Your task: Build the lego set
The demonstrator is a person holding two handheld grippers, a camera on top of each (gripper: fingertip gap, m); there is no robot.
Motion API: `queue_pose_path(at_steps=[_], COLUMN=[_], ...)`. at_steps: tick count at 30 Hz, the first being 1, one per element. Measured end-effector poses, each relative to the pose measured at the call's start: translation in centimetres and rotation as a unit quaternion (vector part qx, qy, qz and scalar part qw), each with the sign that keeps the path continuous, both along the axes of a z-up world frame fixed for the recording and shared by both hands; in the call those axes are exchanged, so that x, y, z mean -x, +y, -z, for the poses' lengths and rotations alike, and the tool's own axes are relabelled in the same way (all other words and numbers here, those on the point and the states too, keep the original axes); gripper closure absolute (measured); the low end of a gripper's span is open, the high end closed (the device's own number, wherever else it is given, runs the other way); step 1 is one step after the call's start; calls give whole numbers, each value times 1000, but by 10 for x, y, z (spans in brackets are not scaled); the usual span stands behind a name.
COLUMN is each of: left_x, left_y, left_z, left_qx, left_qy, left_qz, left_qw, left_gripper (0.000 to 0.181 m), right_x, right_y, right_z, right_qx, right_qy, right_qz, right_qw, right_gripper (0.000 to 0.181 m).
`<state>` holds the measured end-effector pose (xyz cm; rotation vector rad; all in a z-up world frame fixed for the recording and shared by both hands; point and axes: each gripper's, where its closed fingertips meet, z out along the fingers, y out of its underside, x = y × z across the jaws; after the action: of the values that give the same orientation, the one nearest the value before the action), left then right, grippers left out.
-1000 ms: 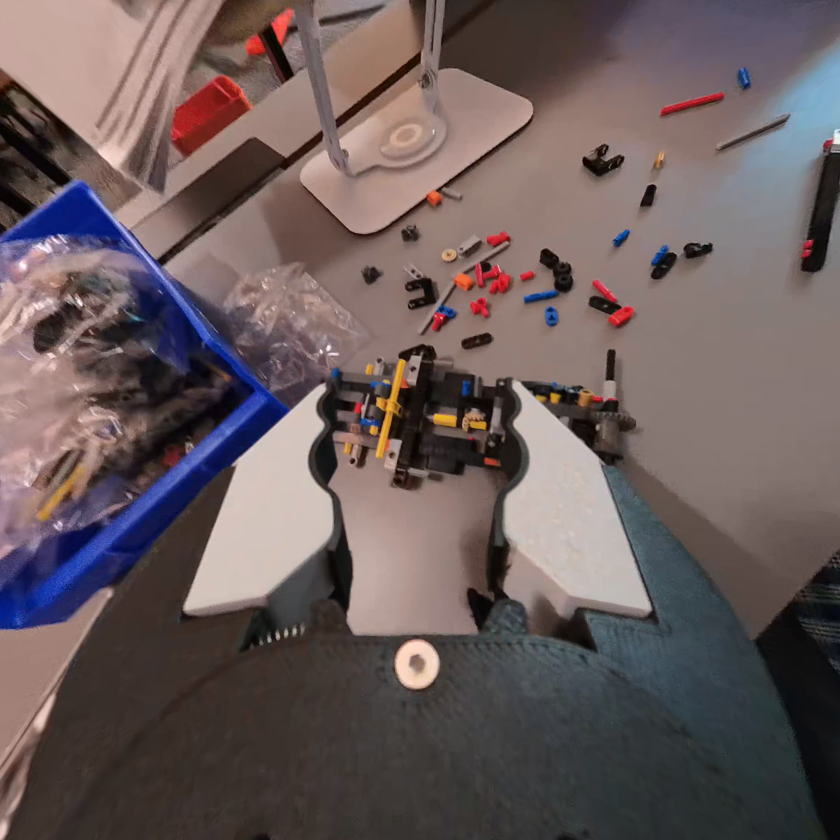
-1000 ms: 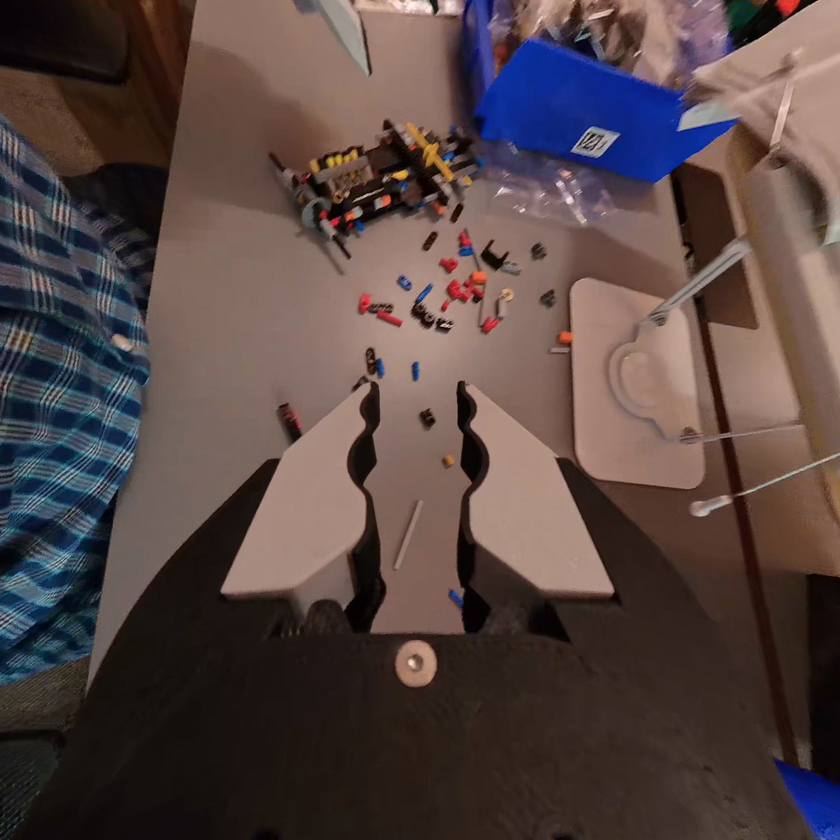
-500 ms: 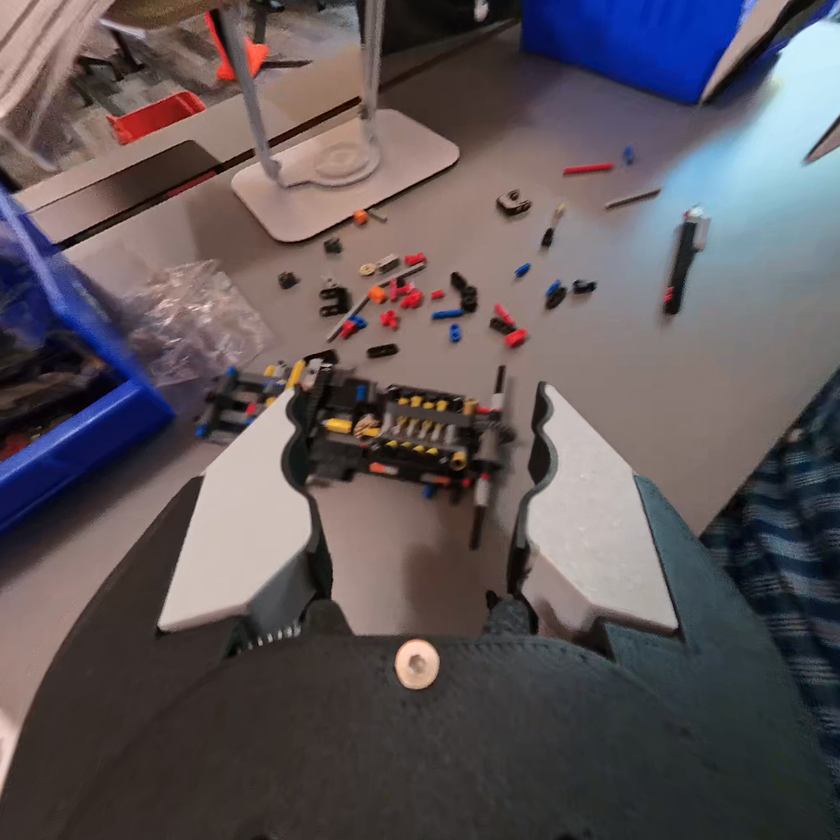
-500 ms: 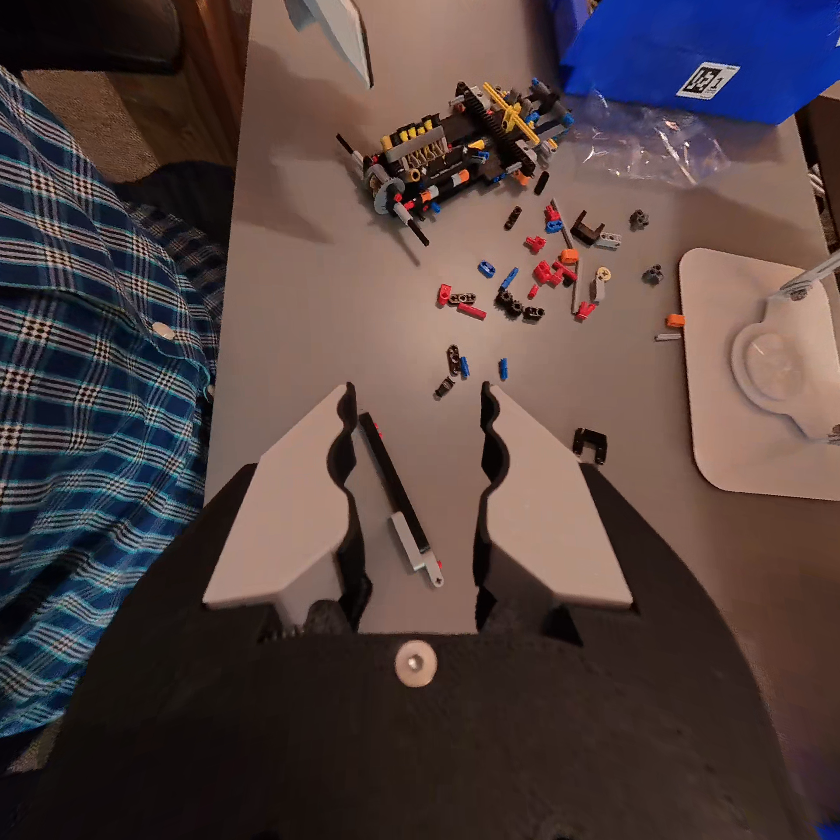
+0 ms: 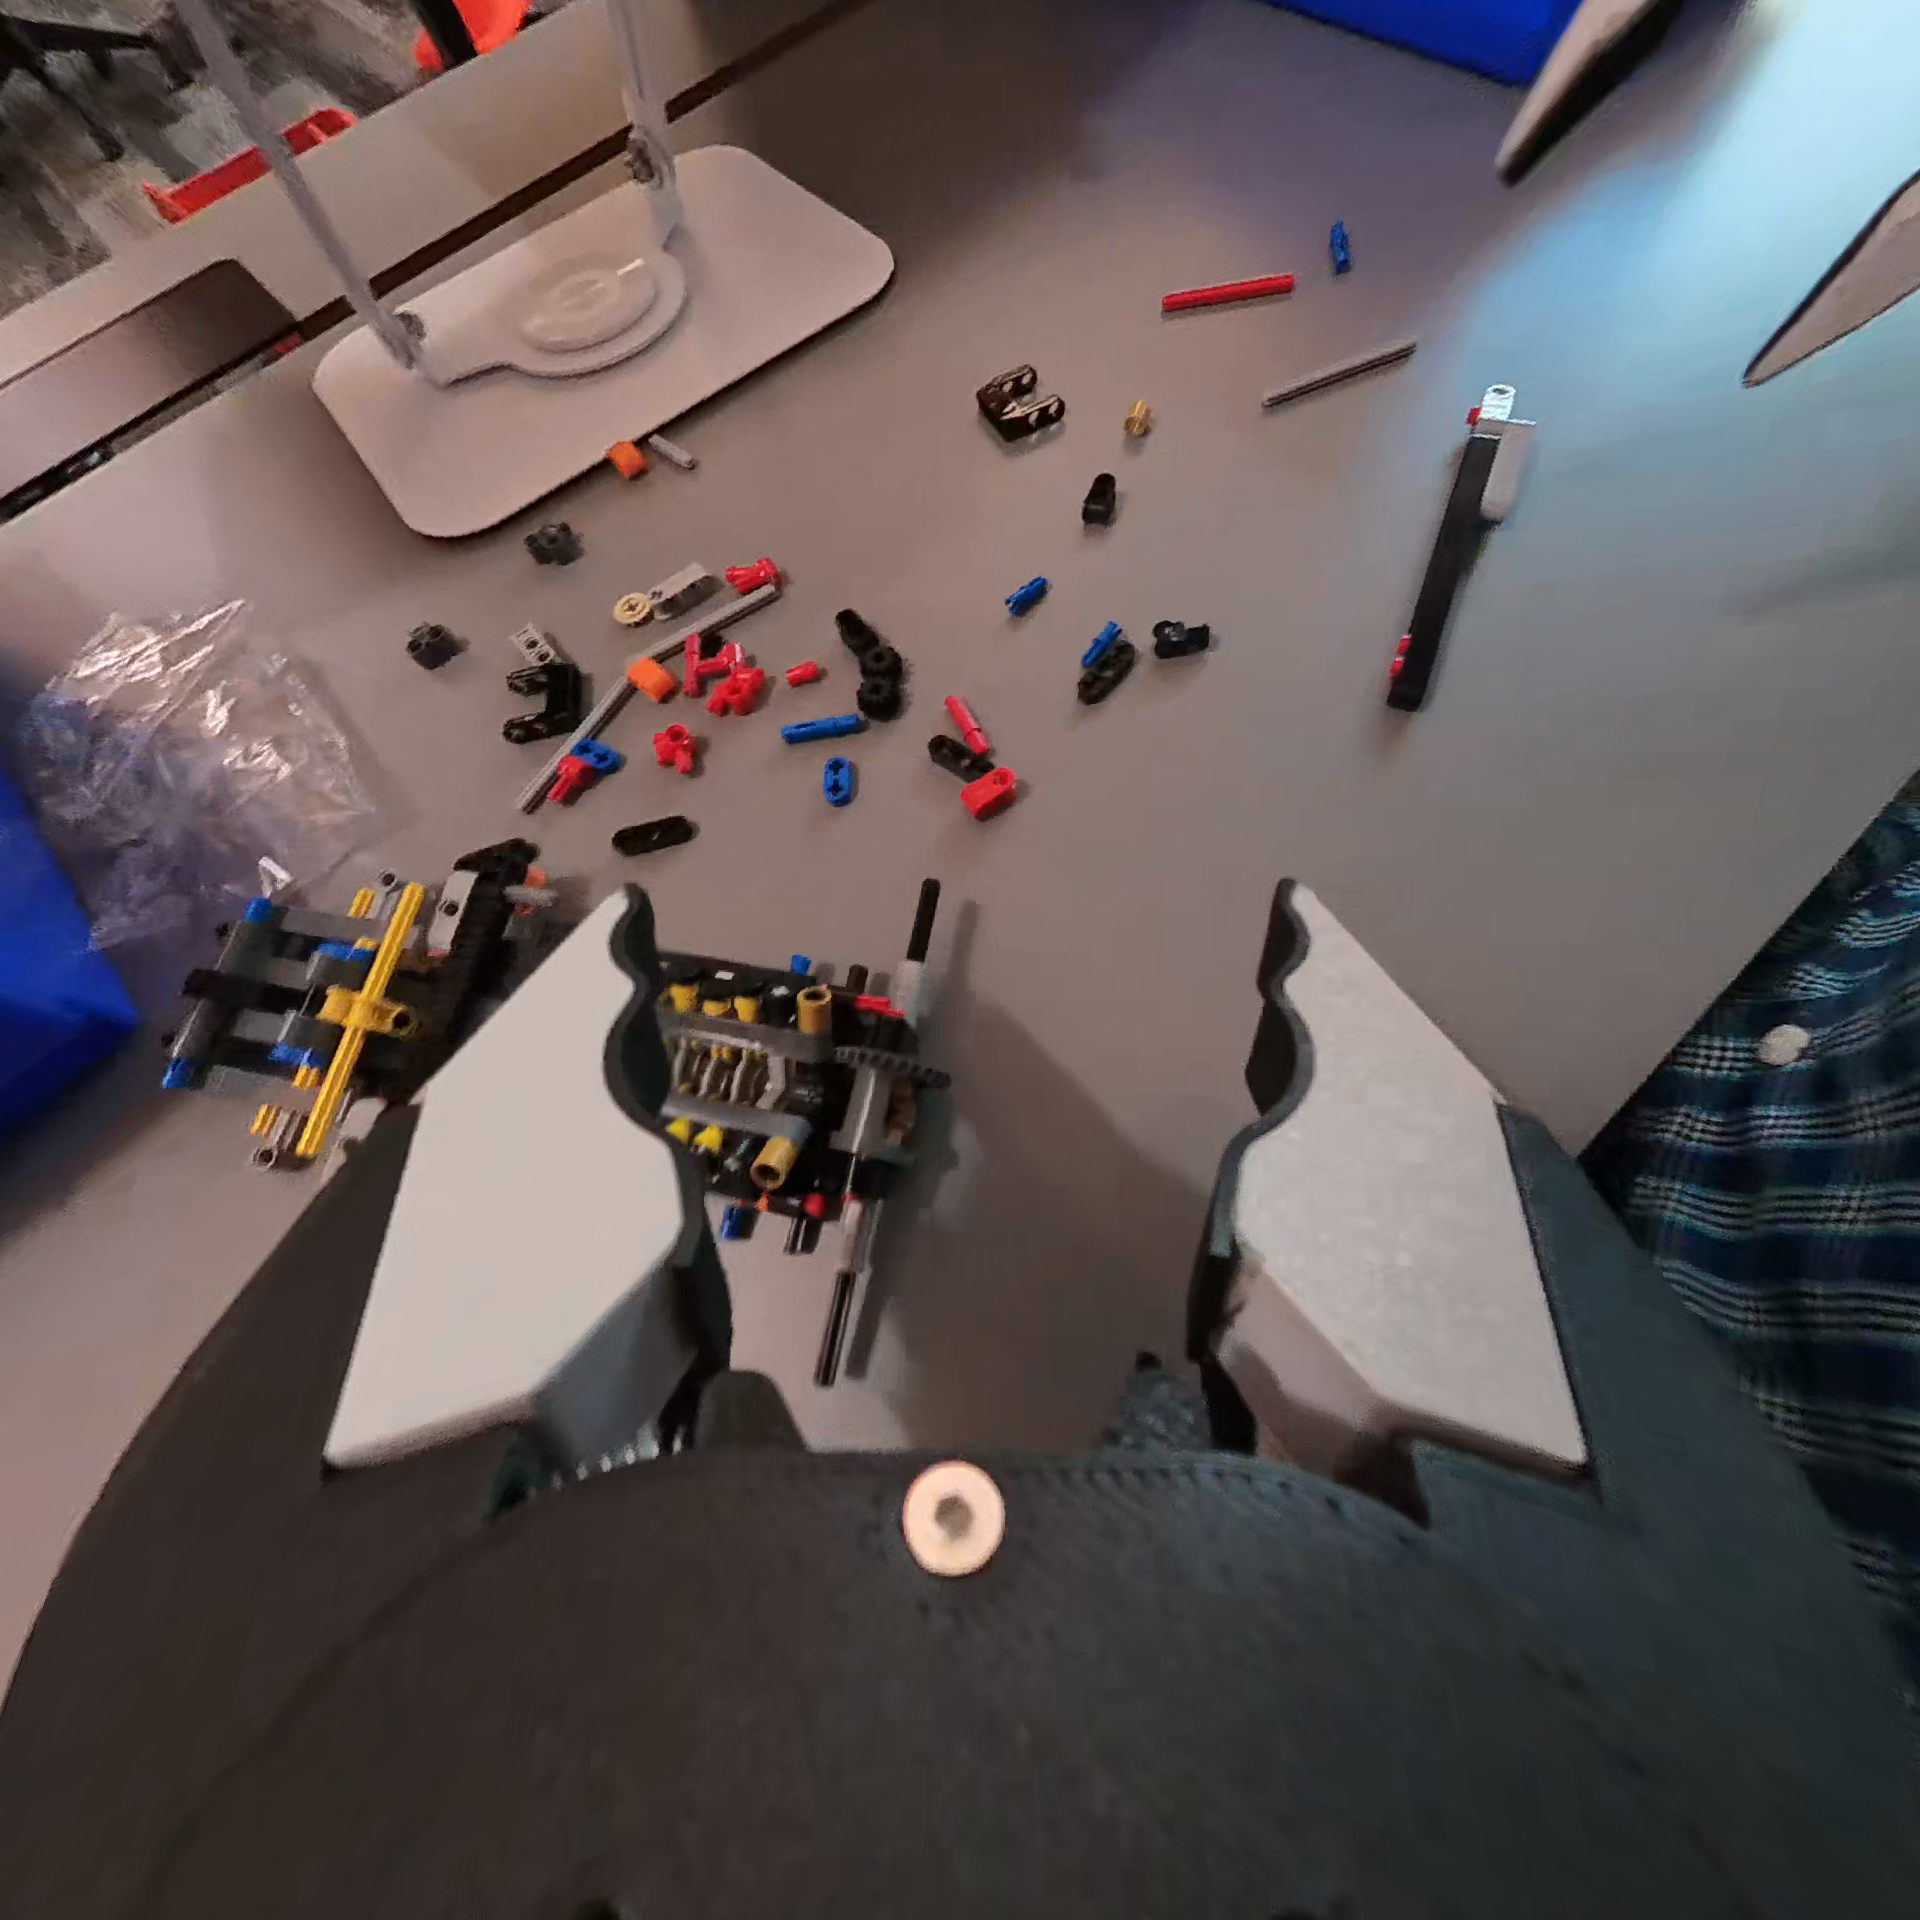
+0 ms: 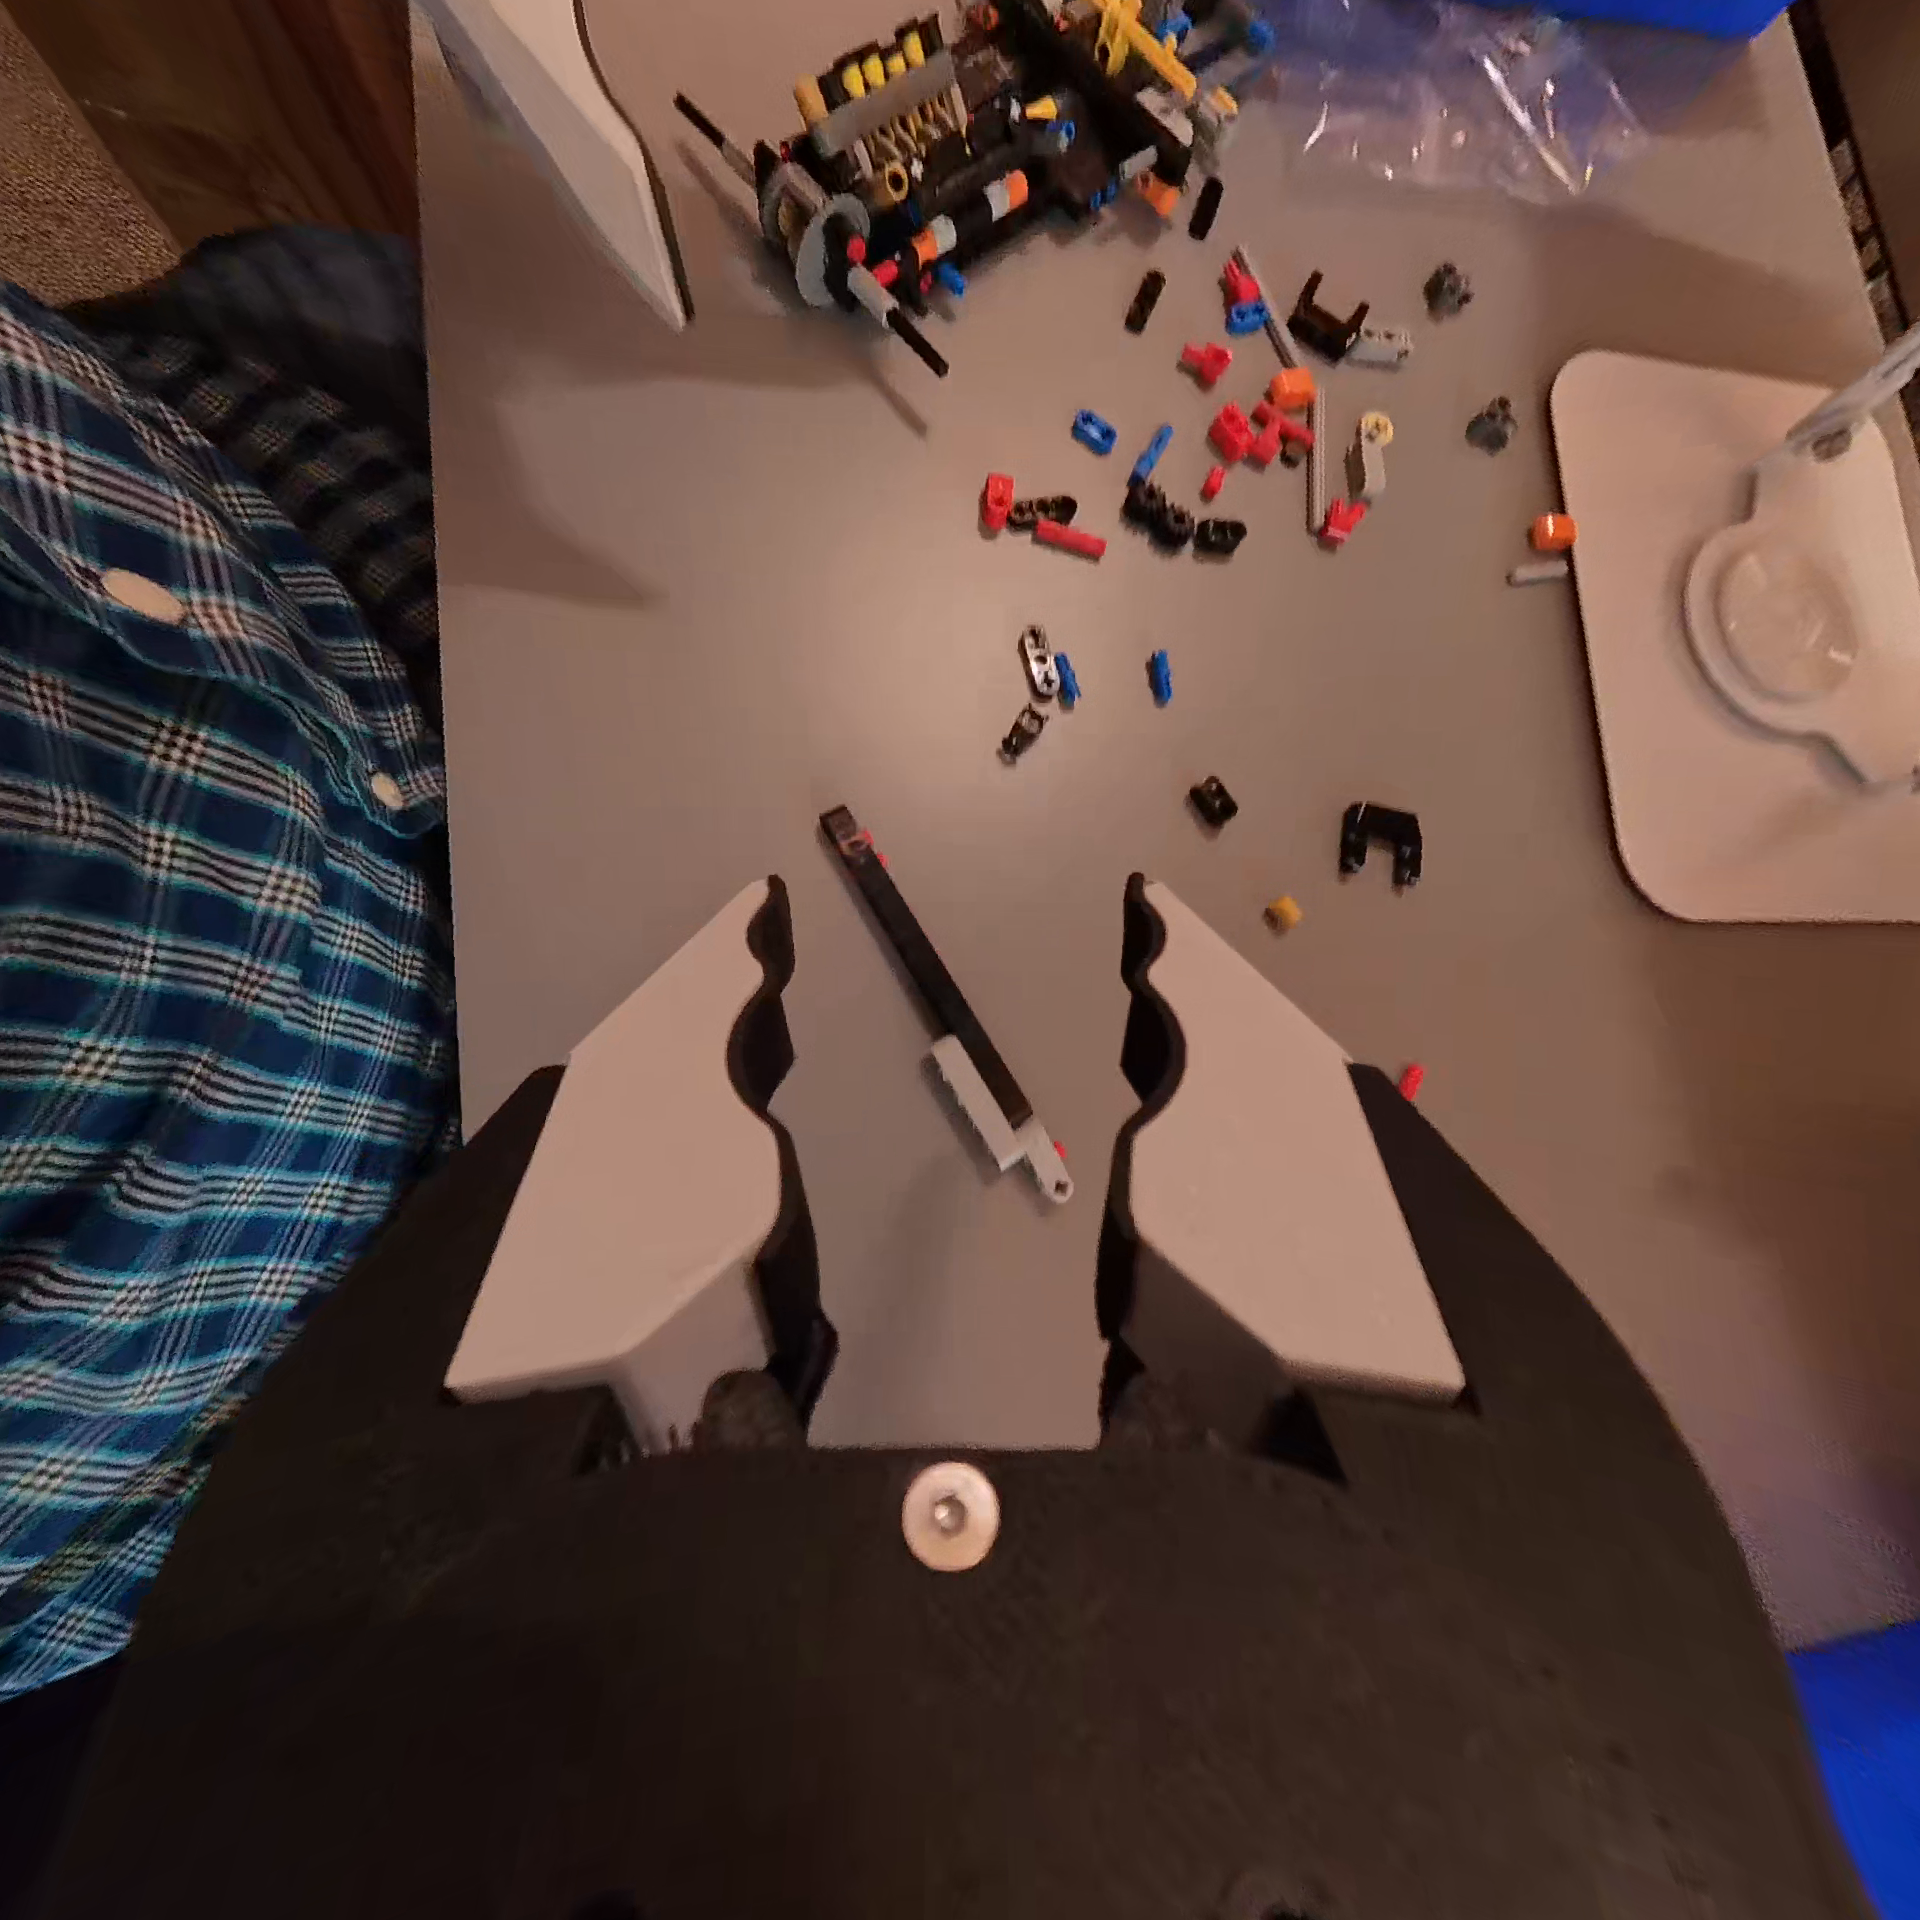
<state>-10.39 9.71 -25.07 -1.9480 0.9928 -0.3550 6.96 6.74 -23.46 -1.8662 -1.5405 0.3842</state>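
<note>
A part-built lego model (image 5: 769, 1081), black with yellow, grey and blue parts, lies on the grey table (image 5: 1143, 935); it also shows at the top of the right wrist view (image 6: 987, 177). My left gripper (image 5: 951, 904) is wide open above the model's right end, its left finger partly over the model. My right gripper (image 6: 951, 883) is open and empty above a long black beam with a grey end (image 6: 940, 1003), which lies between its fingers. The beam also shows in the left wrist view (image 5: 1449, 561). Small loose red, blue and black pieces (image 5: 810, 686) are scattered mid-table.
A white lamp base (image 5: 603, 332) stands at the table's far side, also in the right wrist view (image 6: 1756, 634). A clear plastic bag (image 5: 177, 758) and a blue bin (image 5: 42, 997) lie beside the model. A person's plaid shirt (image 6: 187, 935) is at the table's near edge.
My left gripper has opened wider and shifted right over the model's end. My right gripper has opened wider and moved from the small pieces to over the long black beam.
</note>
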Motion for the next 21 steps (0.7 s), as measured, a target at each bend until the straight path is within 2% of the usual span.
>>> queue_pose_path(at_steps=[1,7,10,21], left_x=[4,50,67,75], left_y=[-1,2,3,0], left_z=[-1,5,17,38], left_qx=[-2,-10,16,45], left_qy=[0,30,33,35], left_qz=[-5,-47,-54,-41], left_qw=[1000,998,998,998], left_gripper=[70,80,82,99], right_x=[-5,-20,-22,-20], right_y=[-1,-6,-4,0], right_z=[2,15,19,29], right_qx=[2,9,8,12], right_qy=[-1,-18,-28,-52], right_qz=[2,2,0,-16], right_qw=[1000,1000,1000,998], right_gripper=[121,132,133,141])
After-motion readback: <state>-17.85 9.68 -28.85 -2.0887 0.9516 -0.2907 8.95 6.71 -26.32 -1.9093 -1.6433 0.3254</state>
